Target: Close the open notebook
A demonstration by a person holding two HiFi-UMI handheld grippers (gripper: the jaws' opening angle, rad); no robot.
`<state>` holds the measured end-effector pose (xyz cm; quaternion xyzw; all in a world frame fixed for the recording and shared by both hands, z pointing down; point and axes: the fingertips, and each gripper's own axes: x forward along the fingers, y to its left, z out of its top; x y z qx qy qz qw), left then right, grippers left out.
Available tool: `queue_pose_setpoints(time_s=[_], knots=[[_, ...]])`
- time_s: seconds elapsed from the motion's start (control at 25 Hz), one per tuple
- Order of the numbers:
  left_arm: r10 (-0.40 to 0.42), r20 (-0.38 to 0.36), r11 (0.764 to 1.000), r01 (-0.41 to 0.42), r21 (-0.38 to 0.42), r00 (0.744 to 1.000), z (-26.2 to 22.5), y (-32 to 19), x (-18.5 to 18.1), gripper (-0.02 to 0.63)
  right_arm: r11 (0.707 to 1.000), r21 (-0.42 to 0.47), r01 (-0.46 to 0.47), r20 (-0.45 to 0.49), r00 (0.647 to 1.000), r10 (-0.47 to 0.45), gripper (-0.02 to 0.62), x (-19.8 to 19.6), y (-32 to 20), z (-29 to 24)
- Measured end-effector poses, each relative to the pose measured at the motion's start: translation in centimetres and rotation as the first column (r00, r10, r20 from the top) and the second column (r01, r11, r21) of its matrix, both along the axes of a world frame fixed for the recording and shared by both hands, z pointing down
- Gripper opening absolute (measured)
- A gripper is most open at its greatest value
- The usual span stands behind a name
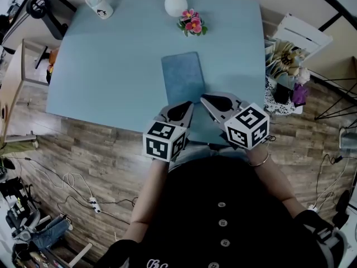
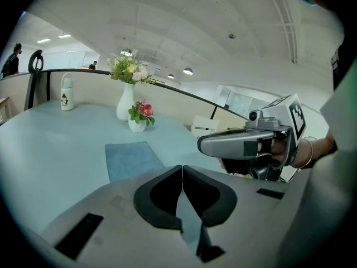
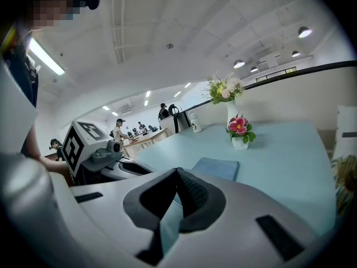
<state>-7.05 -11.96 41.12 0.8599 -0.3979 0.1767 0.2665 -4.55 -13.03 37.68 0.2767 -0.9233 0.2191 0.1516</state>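
A blue-covered notebook point(image 1: 183, 77) lies flat on the light blue table point(image 1: 106, 71), only its cover showing, no pages visible. It also shows in the left gripper view as the notebook point(image 2: 131, 159) and in the right gripper view as the notebook point(image 3: 216, 168). My left gripper point(image 1: 189, 104) hovers at the table's near edge, just short of the notebook's near end, jaws shut and holding nothing point(image 2: 182, 167). My right gripper point(image 1: 203, 98) sits beside it to the right, its jaws meeting at the tip with nothing between them point(image 3: 178, 170).
A white vase point(image 1: 175, 3) with flowers and a small pot of pink flowers point(image 1: 192, 24) stand beyond the notebook. A white bottle point(image 1: 99, 5) is at the far left corner. A cluttered stand point(image 1: 284, 66) stands off the table's right edge.
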Motion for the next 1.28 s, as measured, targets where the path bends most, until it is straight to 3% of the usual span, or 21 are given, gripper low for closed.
queue_pose_setpoints(time_s=[1.28], knots=[[-0.001, -0.031, 1.000, 0.001, -0.027, 1.000, 0.29, -0.46, 0.41, 0.017, 1.000, -0.017, 0.001, -0.003, 1.000, -0.001, 0.003, 0.33, -0.57, 0.46]])
